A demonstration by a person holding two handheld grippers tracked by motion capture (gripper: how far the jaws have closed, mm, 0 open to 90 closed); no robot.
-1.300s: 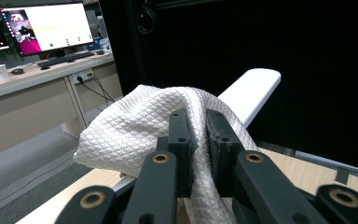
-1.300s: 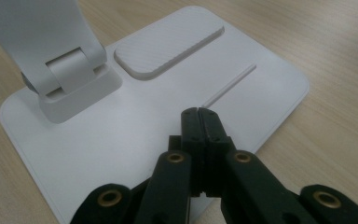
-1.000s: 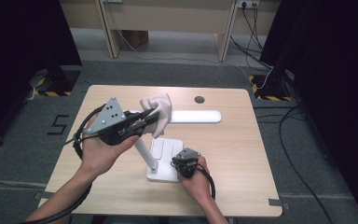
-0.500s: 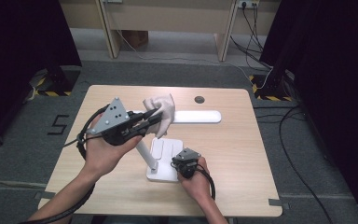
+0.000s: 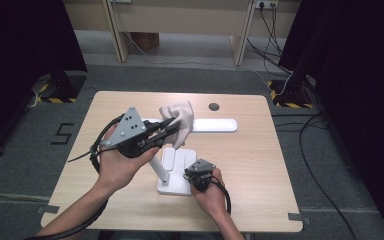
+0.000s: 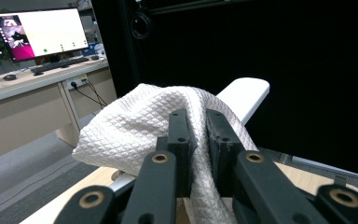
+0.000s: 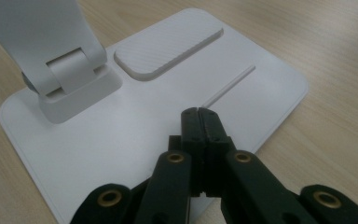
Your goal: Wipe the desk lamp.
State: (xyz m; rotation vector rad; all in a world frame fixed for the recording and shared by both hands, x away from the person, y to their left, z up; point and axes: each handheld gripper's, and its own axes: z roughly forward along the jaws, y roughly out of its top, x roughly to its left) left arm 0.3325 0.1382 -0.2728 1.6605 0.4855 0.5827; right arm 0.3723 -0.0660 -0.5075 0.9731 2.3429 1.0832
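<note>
A white desk lamp stands on the wooden table (image 5: 260,170), with a flat base (image 5: 174,188), a slanted arm (image 5: 157,167) and a long horizontal head (image 5: 215,125). My left gripper (image 5: 172,127) is raised over the lamp, shut on a white quilted cloth (image 5: 181,116) draped across the head. In the left gripper view the cloth (image 6: 135,121) is pinched between the jaws of the left gripper (image 6: 196,116), and the head (image 6: 244,91) sticks out behind it. My right gripper (image 5: 194,176) is shut with nothing in it. Its tips (image 7: 198,112) rest on the base (image 7: 112,140) near the arm's hinge (image 7: 70,70).
A round cable hole (image 5: 213,106) sits near the table's far edge. Desk legs and cables lie on the floor beyond it. The left gripper view shows a monitor (image 6: 37,32) on a desk in the background. The base has a raised pad (image 7: 168,46).
The left gripper and the cloth have shifted slightly to the right along the lamp head. The right gripper has stayed on the base.
</note>
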